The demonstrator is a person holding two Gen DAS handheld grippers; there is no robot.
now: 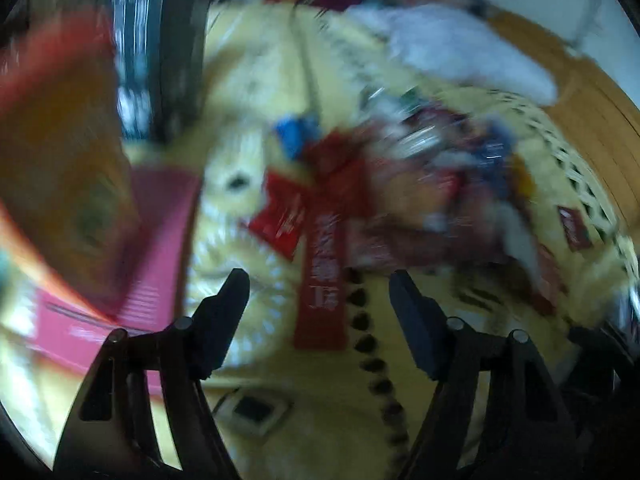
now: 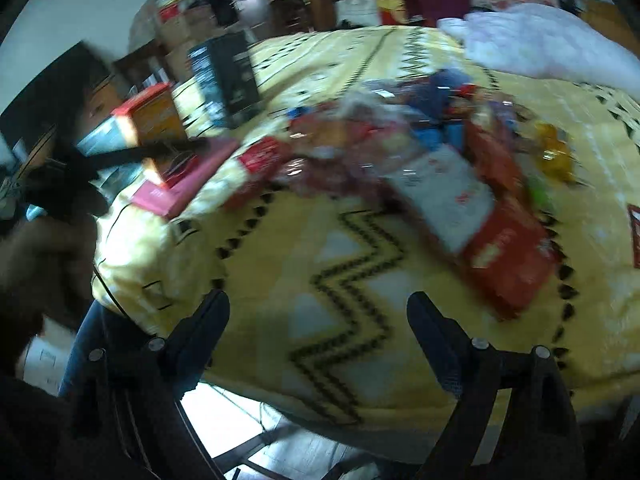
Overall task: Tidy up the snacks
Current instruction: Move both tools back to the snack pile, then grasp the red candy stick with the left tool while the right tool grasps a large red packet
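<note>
Snacks (image 2: 420,152) lie in a loose heap across the middle of a yellow blanket (image 2: 360,264) with black zigzag lines, spread over what looks like a bed, and both views are smeared by motion, so few wrappers can be told apart. From the heap a long red packet (image 1: 320,280) points toward the left tool (image 1: 320,288), which hangs just above it with its fingers spread and nothing between them; I judge it is lined up on that packet as the nearest loose piece. The right tool (image 2: 318,312) is likewise spread and empty, over bare blanket near the bed's edge, with a large red and white bag (image 2: 472,216) a little ahead of it. Off to the left side stand the boxes: a tall black box (image 2: 226,80) upright, an orange box (image 2: 154,114) beside it, and a flat pink box (image 2: 188,180) lying at the blanket's edge. These seem set apart from the pile, perhaps as sorted goods or as places to put things, but I cannot tell whether any is open or what is inside. A white bundle of cloth (image 2: 540,40) lies at the far side, touching no snack that I can see. One small red packet (image 1: 574,226) lies alone, away from the heap.
</note>
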